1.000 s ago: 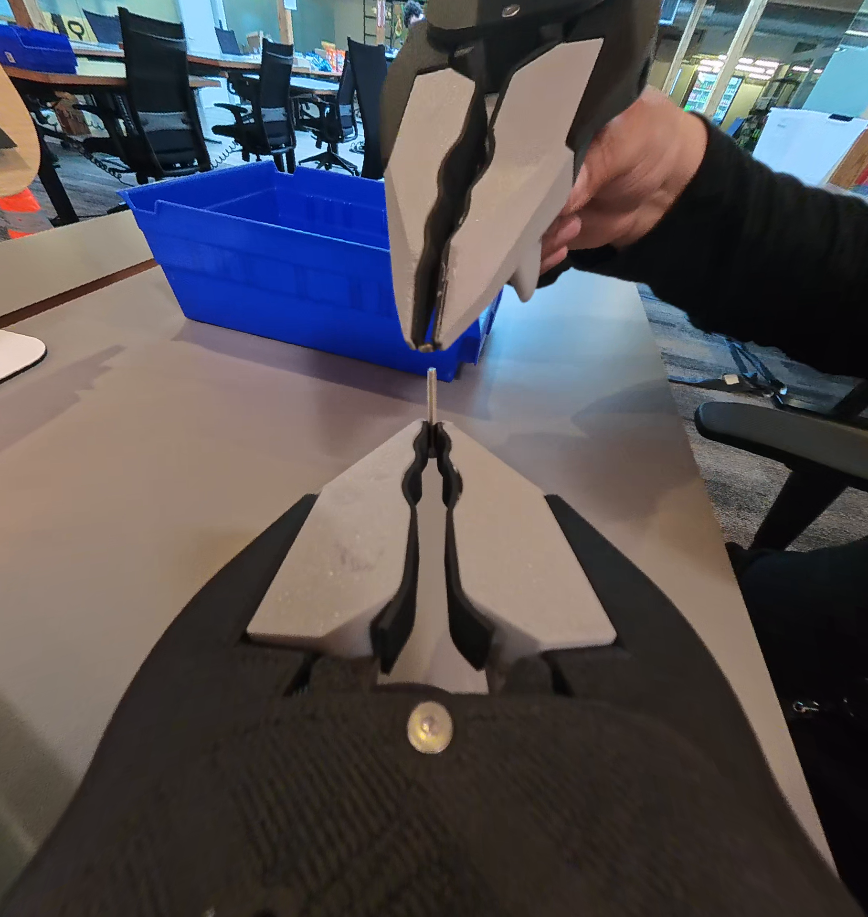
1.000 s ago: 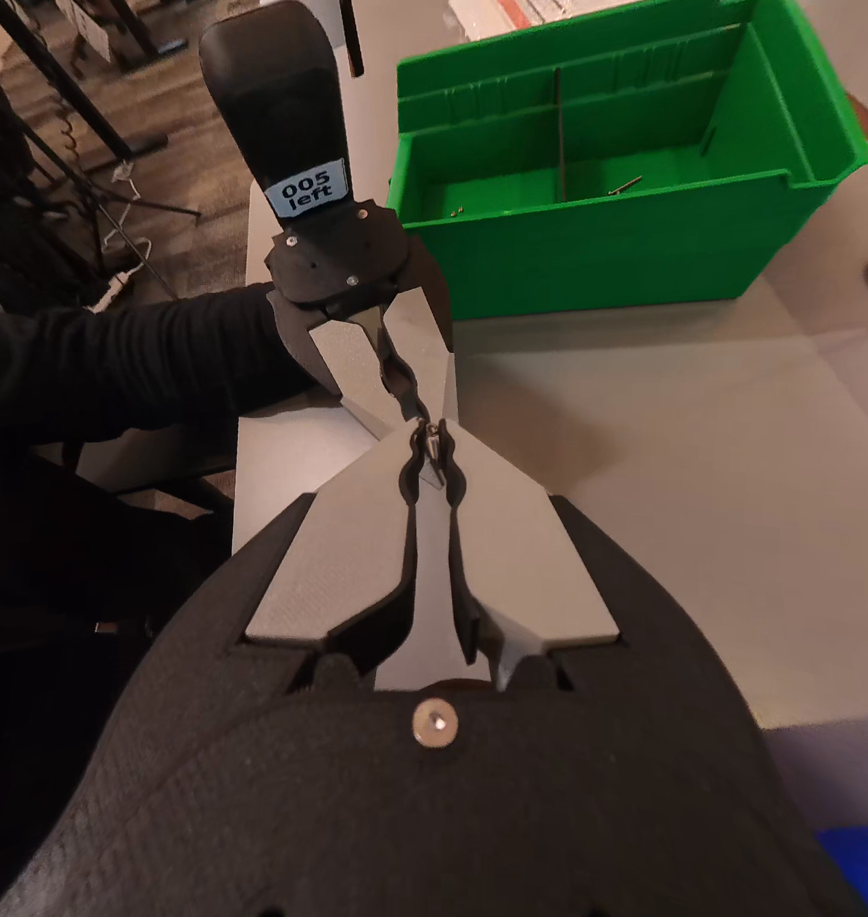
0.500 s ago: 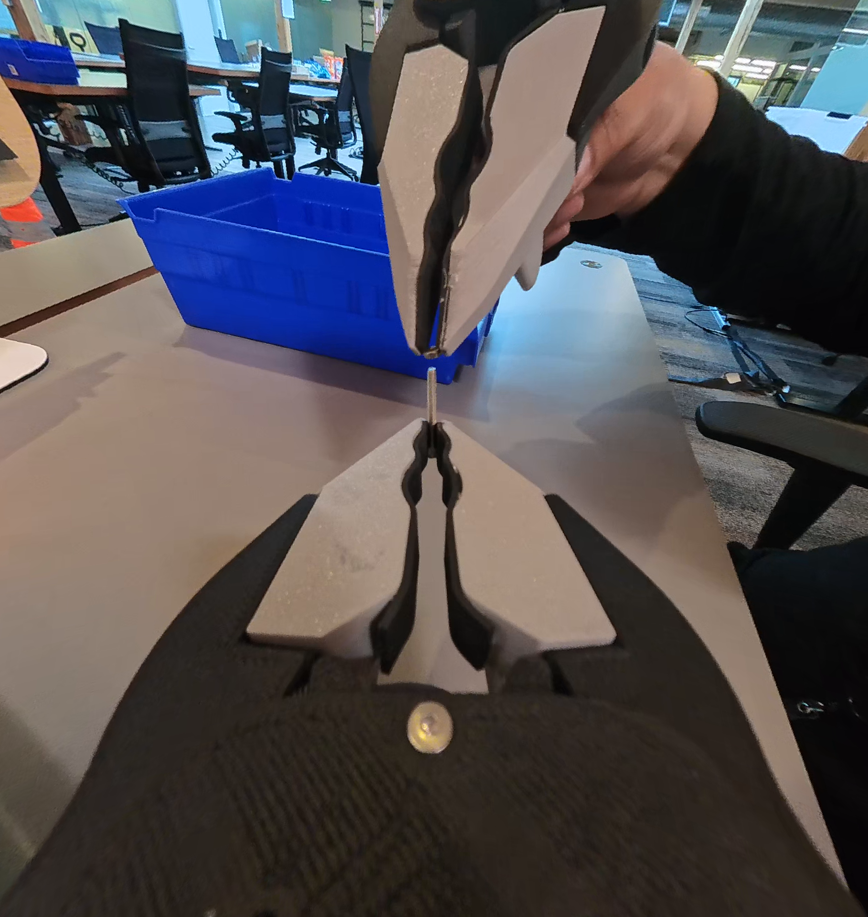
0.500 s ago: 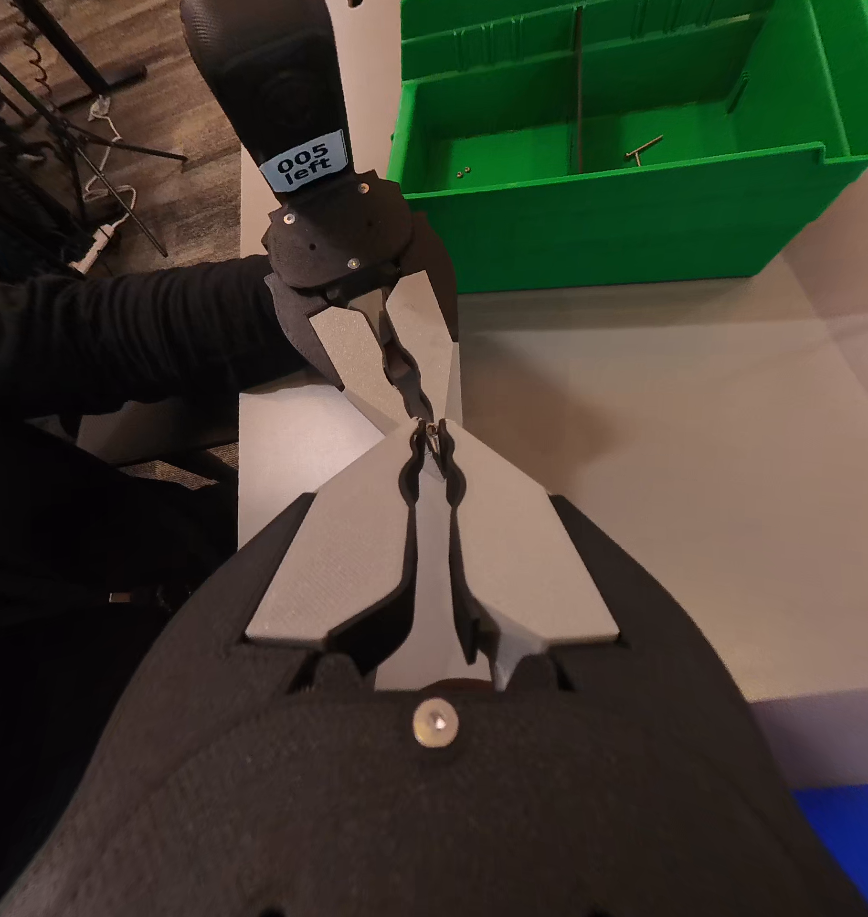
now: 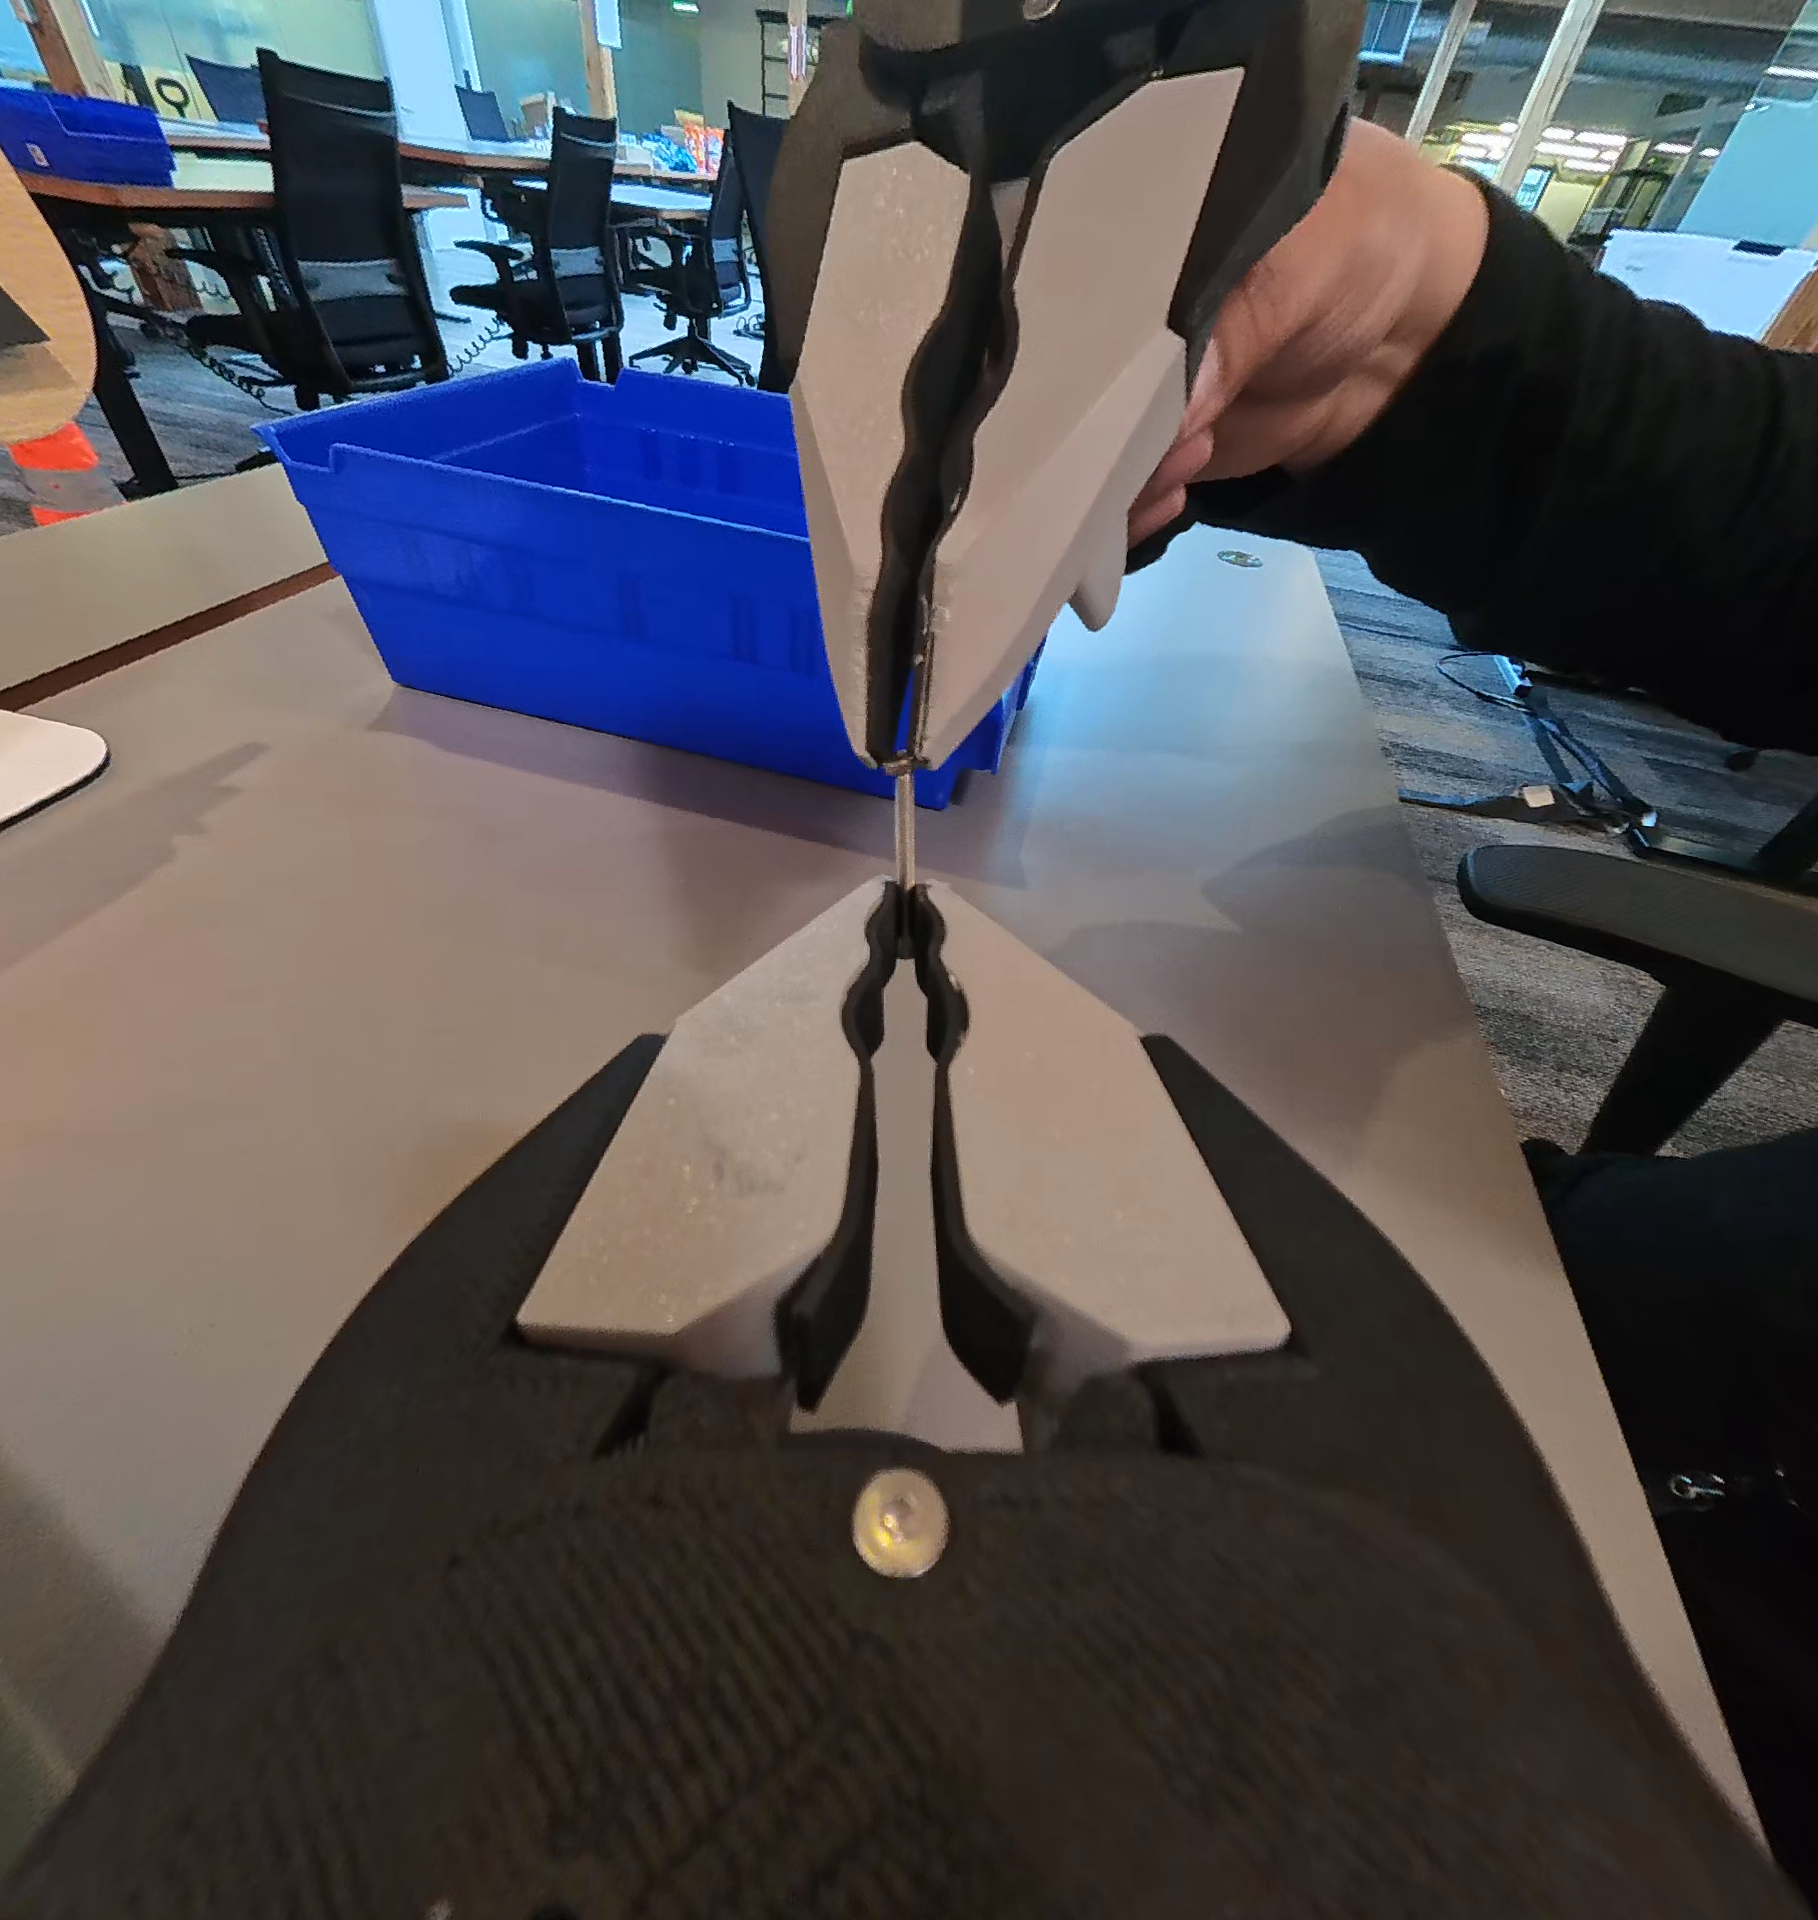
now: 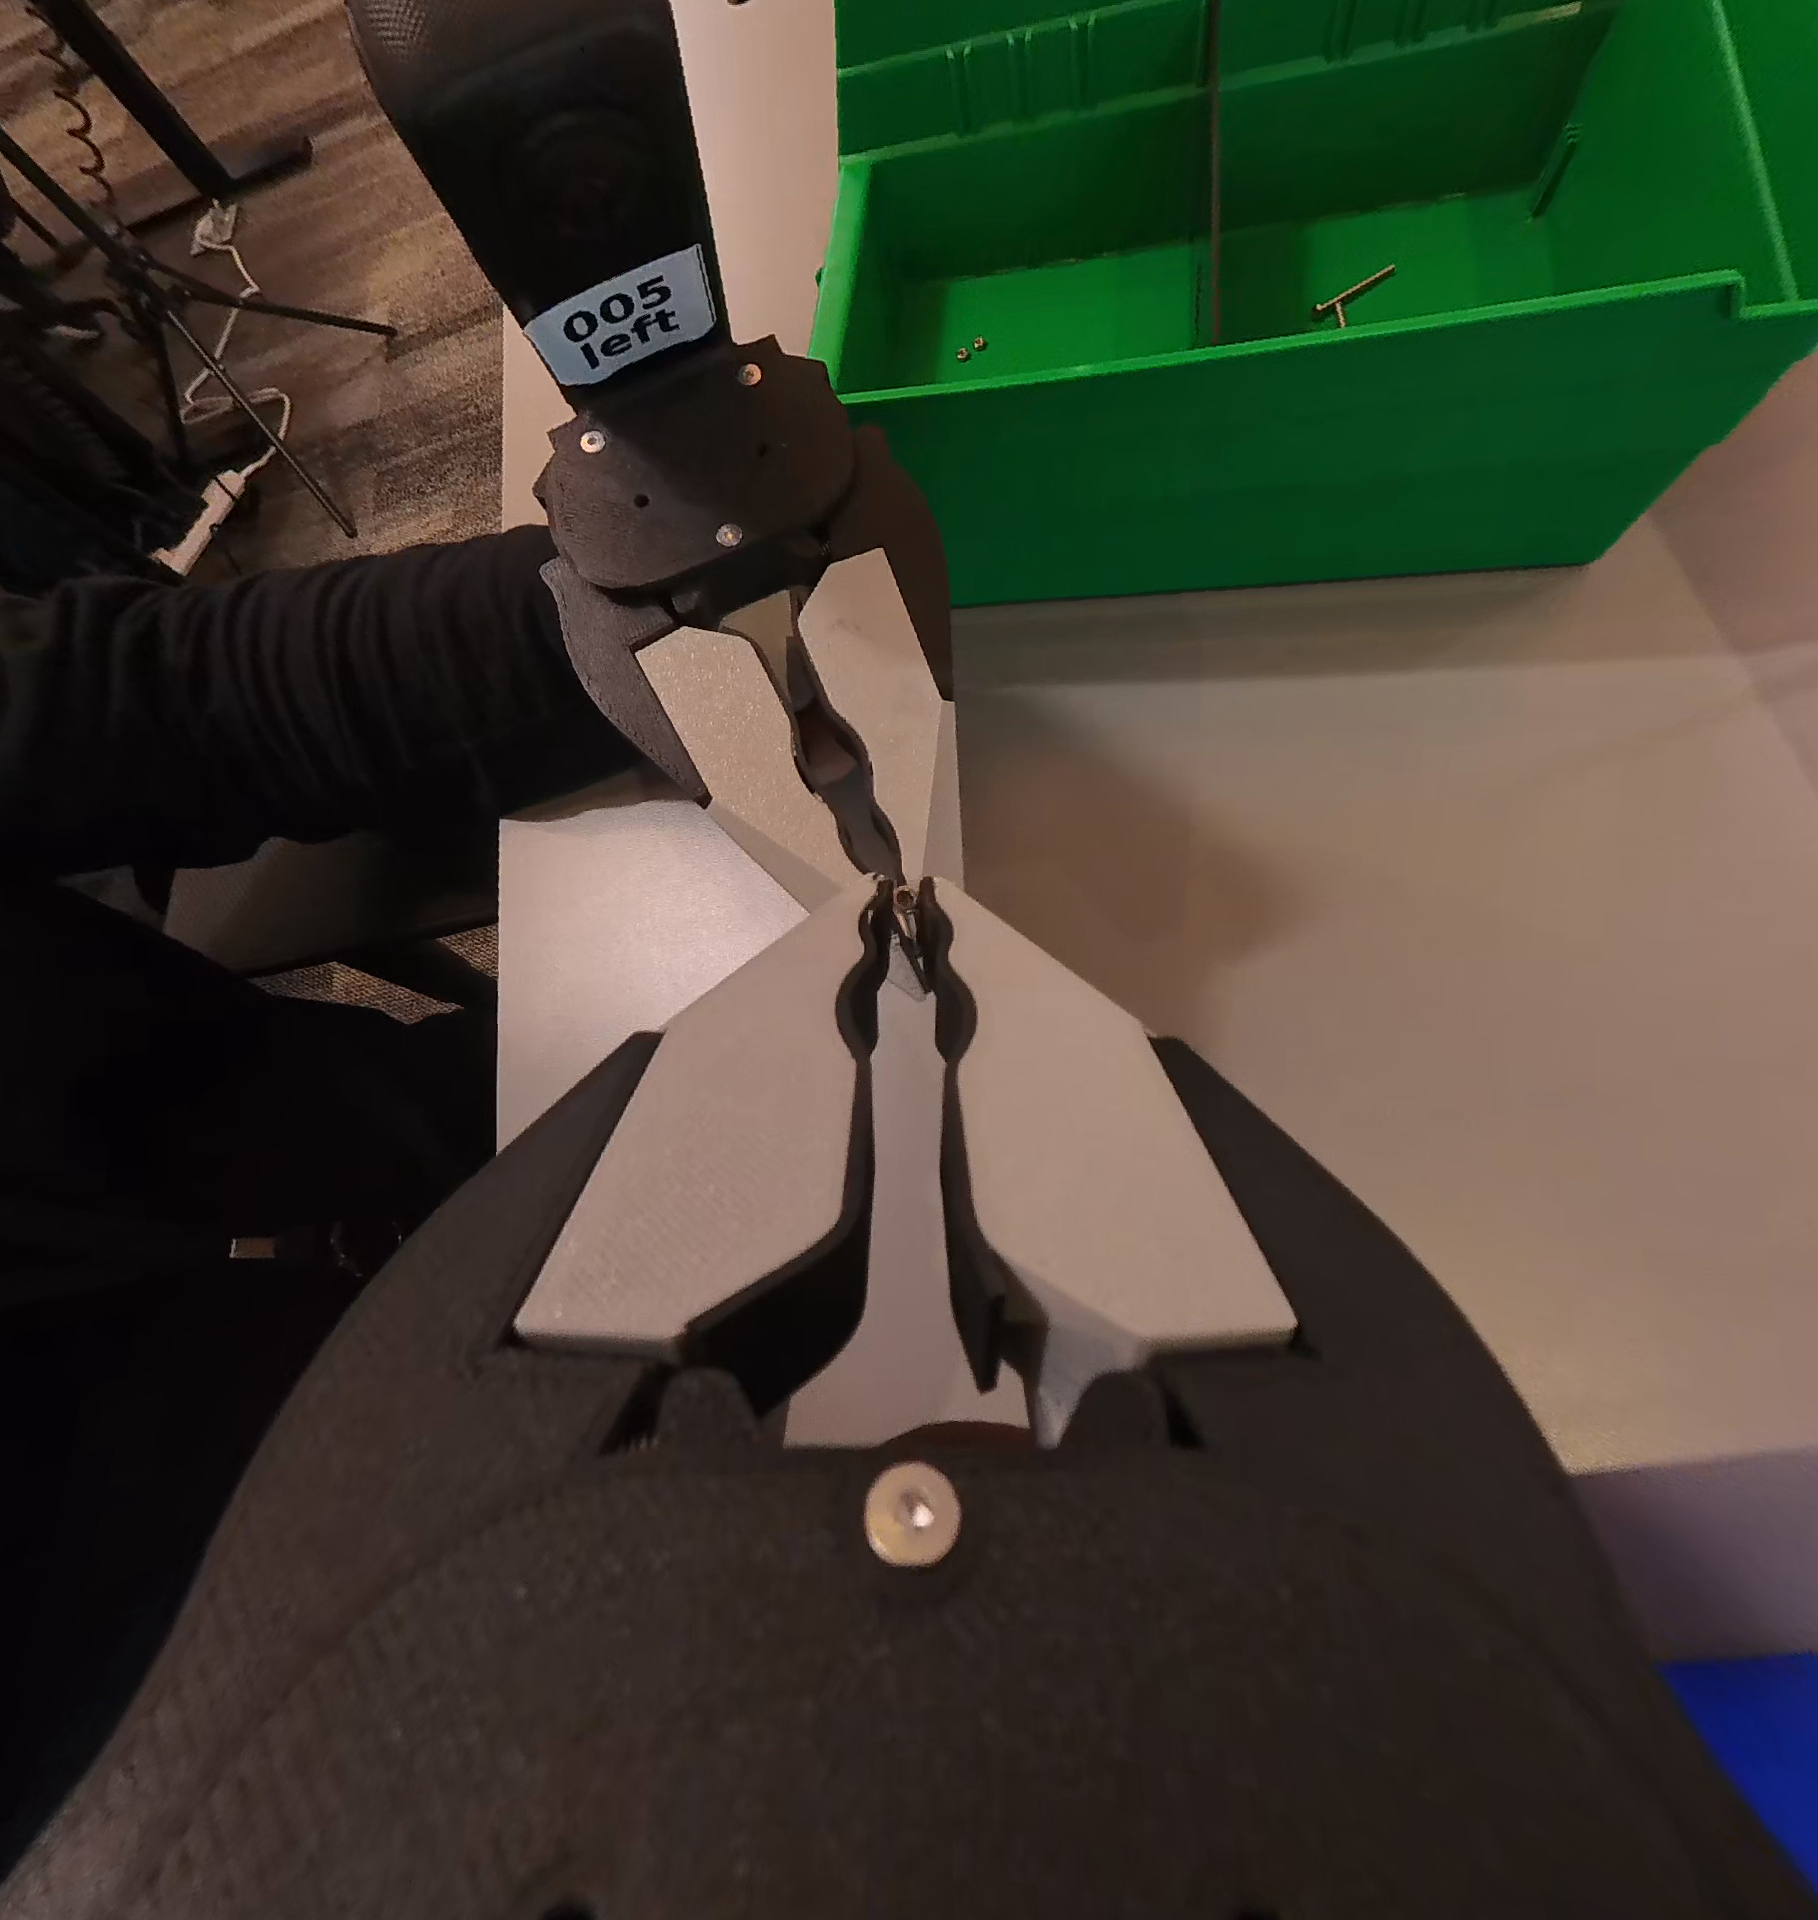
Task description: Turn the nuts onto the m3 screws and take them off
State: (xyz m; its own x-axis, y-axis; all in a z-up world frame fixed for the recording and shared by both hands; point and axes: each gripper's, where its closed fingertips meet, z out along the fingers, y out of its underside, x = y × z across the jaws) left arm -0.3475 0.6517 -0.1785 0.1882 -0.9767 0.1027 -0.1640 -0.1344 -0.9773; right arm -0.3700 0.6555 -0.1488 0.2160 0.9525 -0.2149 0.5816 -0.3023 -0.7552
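hand-held grippers point(image 5: 903, 894) point(image 6: 897, 891): 2 | bins point(image 5: 572, 582) point(image 6: 1300, 468): 2 | screws point(image 5: 903, 826) point(image 6: 1354, 294): 2 | nuts point(image 5: 900, 764) point(image 6: 969, 347): 3

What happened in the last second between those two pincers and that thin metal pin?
The right gripper came down, bringing its nut onto the tip of the screw; a second ago a small gap showed between them. Nothing was let go. The left gripper stays shut on the screw's lower end, holding it upright, and the blue bin and green bin have not moved on the table.
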